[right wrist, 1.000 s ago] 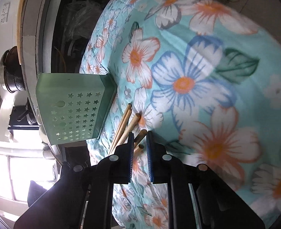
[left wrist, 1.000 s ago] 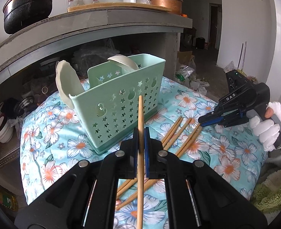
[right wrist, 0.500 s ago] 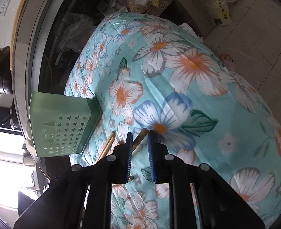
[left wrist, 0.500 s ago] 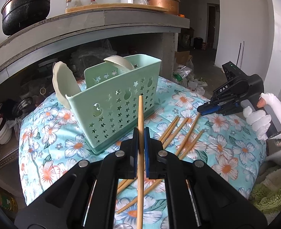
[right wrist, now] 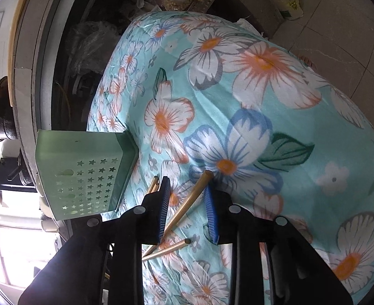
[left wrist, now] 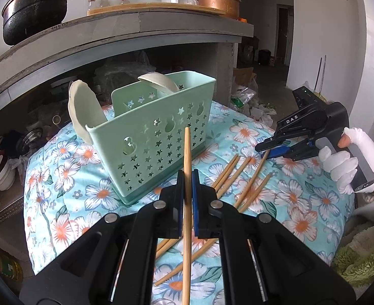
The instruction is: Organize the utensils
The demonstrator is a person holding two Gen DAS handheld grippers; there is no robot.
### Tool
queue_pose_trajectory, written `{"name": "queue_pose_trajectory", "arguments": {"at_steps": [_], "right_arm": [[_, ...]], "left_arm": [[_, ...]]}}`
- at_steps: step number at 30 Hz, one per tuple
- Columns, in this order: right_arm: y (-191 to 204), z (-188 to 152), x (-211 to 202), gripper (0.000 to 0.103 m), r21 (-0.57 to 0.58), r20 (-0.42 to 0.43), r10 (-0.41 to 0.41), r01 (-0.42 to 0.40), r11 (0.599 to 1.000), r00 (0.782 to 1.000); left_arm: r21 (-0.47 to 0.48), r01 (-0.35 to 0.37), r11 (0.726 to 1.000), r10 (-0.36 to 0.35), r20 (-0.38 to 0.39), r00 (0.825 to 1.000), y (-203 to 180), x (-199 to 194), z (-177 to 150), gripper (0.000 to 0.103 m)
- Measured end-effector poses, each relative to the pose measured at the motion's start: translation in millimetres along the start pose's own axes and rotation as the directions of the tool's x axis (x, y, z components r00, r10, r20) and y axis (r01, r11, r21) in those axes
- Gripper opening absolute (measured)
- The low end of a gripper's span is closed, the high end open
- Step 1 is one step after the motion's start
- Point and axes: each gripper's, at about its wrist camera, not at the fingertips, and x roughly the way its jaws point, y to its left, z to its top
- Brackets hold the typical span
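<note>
My left gripper (left wrist: 186, 175) is shut on a wooden chopstick (left wrist: 187, 152) that points up toward the mint green star-holed utensil basket (left wrist: 151, 137). The basket holds two cream spoons (left wrist: 81, 109). Several loose chopsticks (left wrist: 240, 178) lie on the floral cloth to the basket's right. My right gripper (left wrist: 263, 150) hovers over them, held by a white-gloved hand. In the right wrist view the right gripper (right wrist: 185, 193) is open, with one chopstick (right wrist: 187, 203) lying between its jaws on the cloth and the basket (right wrist: 85, 172) to its left.
The floral cloth (left wrist: 301, 203) covers a rounded surface that drops off at the edges. A concrete shelf (left wrist: 110, 40) behind carries a black pot (left wrist: 34, 7), bottles and a copper bowl. Bowls and clutter sit below the shelf at left.
My right gripper has opened wider and pulled back a little over the loose chopsticks. My left gripper has kept its hold on its chopstick and drawn slightly away from the basket.
</note>
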Motion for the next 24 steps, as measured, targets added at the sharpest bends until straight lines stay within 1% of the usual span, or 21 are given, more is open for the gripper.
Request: {"name": "queue_pose_trajectory", "arguments": {"at_steps": [1, 2, 4, 6, 8, 12, 16, 18, 20, 24], "right_arm": [[0, 0, 0, 0.017, -0.004, 0.001, -0.006, 0.006, 1.000, 1.000], [-1, 0, 0, 0.015, 0.001, -0.002, 0.005, -0.005, 1.000, 1.000], [-3, -1, -2, 0.014, 0.010, -0.009, 0.042, -0.042, 0.999, 0.999], [3, -2, -9, 0.012, -0.007, -0.002, 0.085, -0.085, 0.996, 0.996], [14, -3, -19, 0.011, -0.050, 0.015, 0.121, -0.120, 0.991, 0.993], [43, -7, -47, 0.009, -0.177, 0.066, 0.163, -0.150, 0.973, 0.984], [73, -16, -76, 0.007, -0.313, 0.128, 0.188, -0.140, 0.939, 0.974], [84, -21, -86, 0.007, -0.366, 0.153, 0.189, -0.122, 0.923, 0.970], [91, -24, -93, 0.007, -0.404, 0.171, 0.194, -0.111, 0.908, 0.966], [99, -31, -101, 0.007, -0.454, 0.197, 0.197, -0.089, 0.886, 0.960]], "left_arm": [[-0.002, -0.003, 1.000, 0.003, 0.003, 1.000, 0, 0, 1, 0.005], [-0.006, -0.004, 1.000, 0.004, 0.008, 1.000, 0, -1, 2, 0.005], [-0.019, -0.009, 1.000, 0.009, 0.020, 1.000, 1, -4, 5, 0.005], [-0.037, -0.018, 0.999, 0.019, 0.035, 0.999, 4, -9, 9, 0.005], [-0.057, -0.026, 0.998, 0.029, 0.054, 0.998, 8, -15, 14, 0.005], [-0.107, -0.020, 0.994, 0.031, 0.106, 0.994, 15, -31, 28, 0.005], [-0.159, 0.005, 0.987, 0.022, 0.164, 0.986, 20, -47, 44, 0.005], [-0.184, 0.021, 0.983, 0.014, 0.189, 0.982, 24, -54, 50, 0.005], [-0.206, 0.043, 0.978, 0.000, 0.205, 0.979, 26, -59, 55, 0.005], [-0.225, 0.053, 0.973, -0.001, 0.227, 0.974, 27, -64, 62, 0.005]]}}
